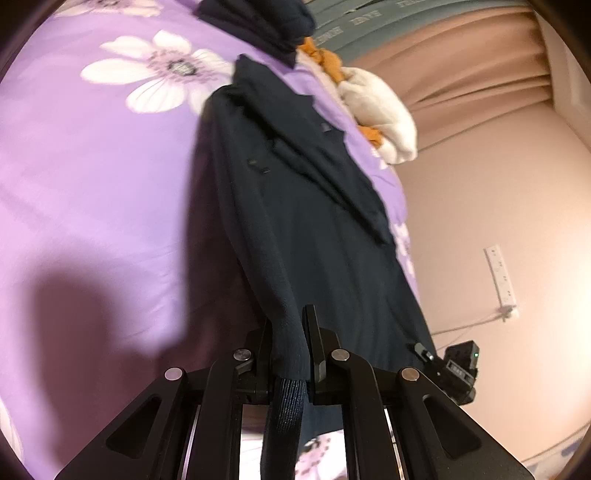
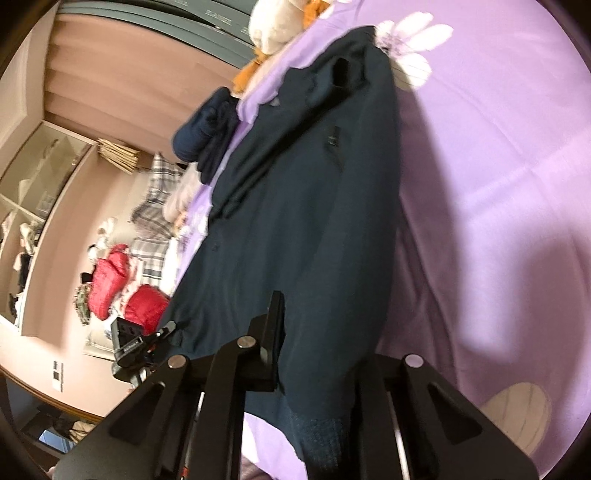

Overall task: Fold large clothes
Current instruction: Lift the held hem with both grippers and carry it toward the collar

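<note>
On the purple floral bedsheet [image 1: 92, 192] I see a large dark navy garment [image 1: 306, 221] stretched lengthwise away from both of my cameras, its far end lying on the bed and its near end lifted toward the tools. Through the left wrist view, my left gripper [image 1: 288, 343] is clenched on a bunched, ribbed edge of the garment, which passes between the two black fingers [image 1: 314, 332] and hangs down below them. At the right edge of that view my right gripper [image 1: 454, 365] appears small, at the garment's other near corner.

From the right wrist view, my right gripper [image 2: 317, 332] has the garment's ribbed hem draped over it; the cloth covers one finger completely, so only the left-hand finger [image 2: 275, 325] shows, pressed against the fabric. I cannot tell from this how firmly it is closed, though the cloth hangs from it. My left gripper [image 2: 147, 343] shows low on the left side of this view, touching the garment's edge.

Beyond the garment's far end, a second dark blue bundle of clothing [image 1: 266, 26] sits on the sheet, and beside it lies a white and orange plush toy [image 1: 373, 107] near the bed's edge. Pink curtains [image 1: 461, 66] hang behind. Red cushions [image 2: 122, 288] and a checked cloth [image 2: 155, 206] lie across the room.
</note>
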A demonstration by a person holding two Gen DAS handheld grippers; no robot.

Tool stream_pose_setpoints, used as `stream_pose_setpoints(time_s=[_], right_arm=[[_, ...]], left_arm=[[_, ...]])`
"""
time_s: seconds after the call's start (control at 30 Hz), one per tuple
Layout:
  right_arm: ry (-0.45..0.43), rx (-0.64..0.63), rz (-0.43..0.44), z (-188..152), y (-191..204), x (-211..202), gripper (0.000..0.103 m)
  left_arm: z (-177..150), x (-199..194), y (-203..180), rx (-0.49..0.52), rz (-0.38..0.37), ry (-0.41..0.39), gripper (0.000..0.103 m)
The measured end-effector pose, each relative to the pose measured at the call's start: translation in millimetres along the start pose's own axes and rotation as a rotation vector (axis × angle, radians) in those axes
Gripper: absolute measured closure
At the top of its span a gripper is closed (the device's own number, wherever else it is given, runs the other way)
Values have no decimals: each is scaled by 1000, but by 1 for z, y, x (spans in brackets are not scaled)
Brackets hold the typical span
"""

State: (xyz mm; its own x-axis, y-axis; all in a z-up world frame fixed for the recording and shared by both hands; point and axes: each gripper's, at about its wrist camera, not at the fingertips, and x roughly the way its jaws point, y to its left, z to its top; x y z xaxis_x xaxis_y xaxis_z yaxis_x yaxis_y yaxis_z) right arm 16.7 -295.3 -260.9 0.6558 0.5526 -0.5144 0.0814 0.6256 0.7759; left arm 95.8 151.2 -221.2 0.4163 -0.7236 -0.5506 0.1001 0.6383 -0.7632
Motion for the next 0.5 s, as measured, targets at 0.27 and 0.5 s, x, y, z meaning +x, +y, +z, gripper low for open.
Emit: stream_pose_setpoints(time_s=[0.27, 0.5], right_arm=[[-53, -21, 96, 6, 17, -2, 91], [-89, -12, 149, 8, 21, -7, 91]], left_arm=[[4, -5, -21, 61, -3, -40, 95], [3, -9, -38, 114, 40, -66, 95]])
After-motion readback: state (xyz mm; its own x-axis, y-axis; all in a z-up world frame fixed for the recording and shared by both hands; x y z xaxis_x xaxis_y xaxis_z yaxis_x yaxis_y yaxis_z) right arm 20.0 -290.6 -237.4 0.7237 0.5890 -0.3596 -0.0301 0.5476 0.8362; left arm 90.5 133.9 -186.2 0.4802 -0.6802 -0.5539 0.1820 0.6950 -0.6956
